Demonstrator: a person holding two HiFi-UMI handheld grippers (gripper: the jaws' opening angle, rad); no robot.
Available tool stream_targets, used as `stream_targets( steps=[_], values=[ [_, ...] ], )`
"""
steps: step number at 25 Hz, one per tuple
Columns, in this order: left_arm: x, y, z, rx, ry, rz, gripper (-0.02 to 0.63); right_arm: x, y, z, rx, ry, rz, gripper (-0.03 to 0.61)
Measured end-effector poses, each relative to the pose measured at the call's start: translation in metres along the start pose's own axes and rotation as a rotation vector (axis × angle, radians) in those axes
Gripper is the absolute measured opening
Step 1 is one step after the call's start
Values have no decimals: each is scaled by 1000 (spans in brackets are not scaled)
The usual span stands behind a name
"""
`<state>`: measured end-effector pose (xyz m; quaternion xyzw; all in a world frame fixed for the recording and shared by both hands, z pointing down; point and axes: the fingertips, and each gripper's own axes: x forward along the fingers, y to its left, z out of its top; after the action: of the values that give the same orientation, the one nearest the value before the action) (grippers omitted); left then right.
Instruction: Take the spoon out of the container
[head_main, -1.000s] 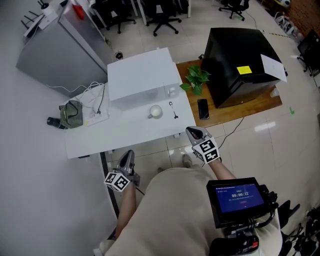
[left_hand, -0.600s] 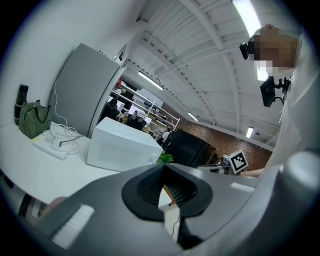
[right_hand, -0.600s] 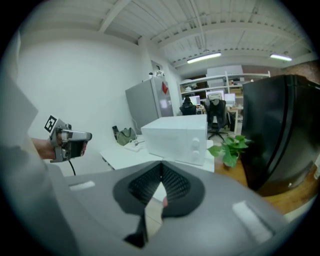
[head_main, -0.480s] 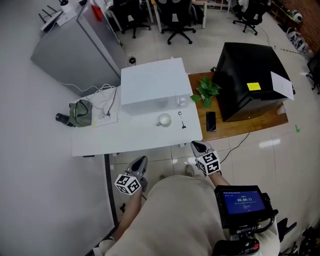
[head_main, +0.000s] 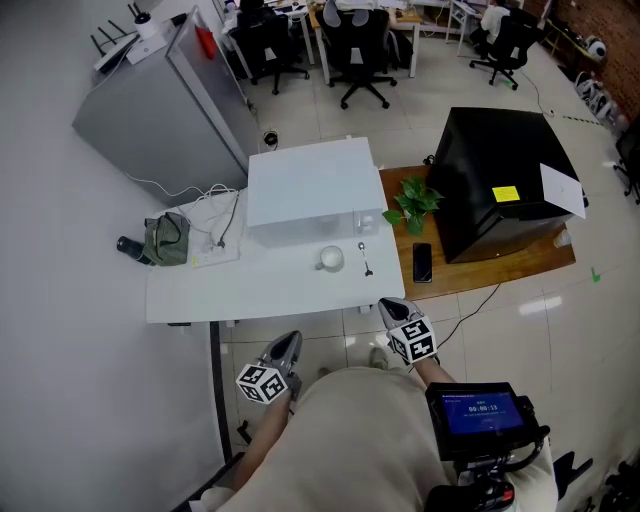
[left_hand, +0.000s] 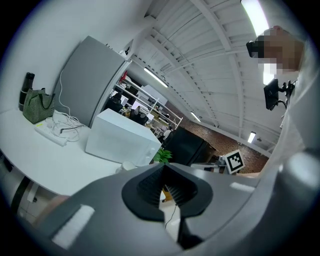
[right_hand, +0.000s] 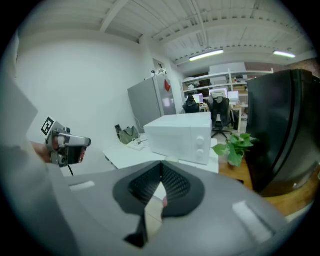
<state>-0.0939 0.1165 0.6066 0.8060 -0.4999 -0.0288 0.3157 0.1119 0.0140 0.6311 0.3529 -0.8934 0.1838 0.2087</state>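
**Spoon lies on the table, clear of the container; right gripper is the nearer**

Since a second ago the head view has lifted. The white table (head_main: 200, 290) now sits lower and further right in the picture, and more of the room shows beyond it. Both grippers hang short of the table's near edge, close to the person's body.

The thin metal spoon (head_main: 365, 258) lies flat on the tabletop just to the right of the small round white container (head_main: 330, 259). The two are near each other but look apart, so the spoon seems to be out already. Its long axis runs roughly away from the person, leaning a little to the right at the near end. Which end is the bowl is too small to tell.

The right gripper (head_main: 392, 305) is just off the table edge, and the spoon lies ahead of it and slightly to its left. The left gripper (head_main: 289, 341) is further off, with the container lying roughly between it and the spoon. Both grippers have their jaws pressed together with nothing between them.

By my reading, any further reach for the spoon falls to the right gripper, going forward along the handle's line
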Motion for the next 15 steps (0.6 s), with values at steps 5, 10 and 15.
stream_targets(
  steps=[5,10,15],
  values=[
    [-1,2,2,-33,-18,9,3,-1,-5,-5,6,6,-12,3],
    [-6,7,2,-73,-39,35,3,-3,-8,-10,13,7,-21,3],
    [-6,6,3,-74,-37,27,3,-8,-6,-13,13,7,-25,4]
  ],
)
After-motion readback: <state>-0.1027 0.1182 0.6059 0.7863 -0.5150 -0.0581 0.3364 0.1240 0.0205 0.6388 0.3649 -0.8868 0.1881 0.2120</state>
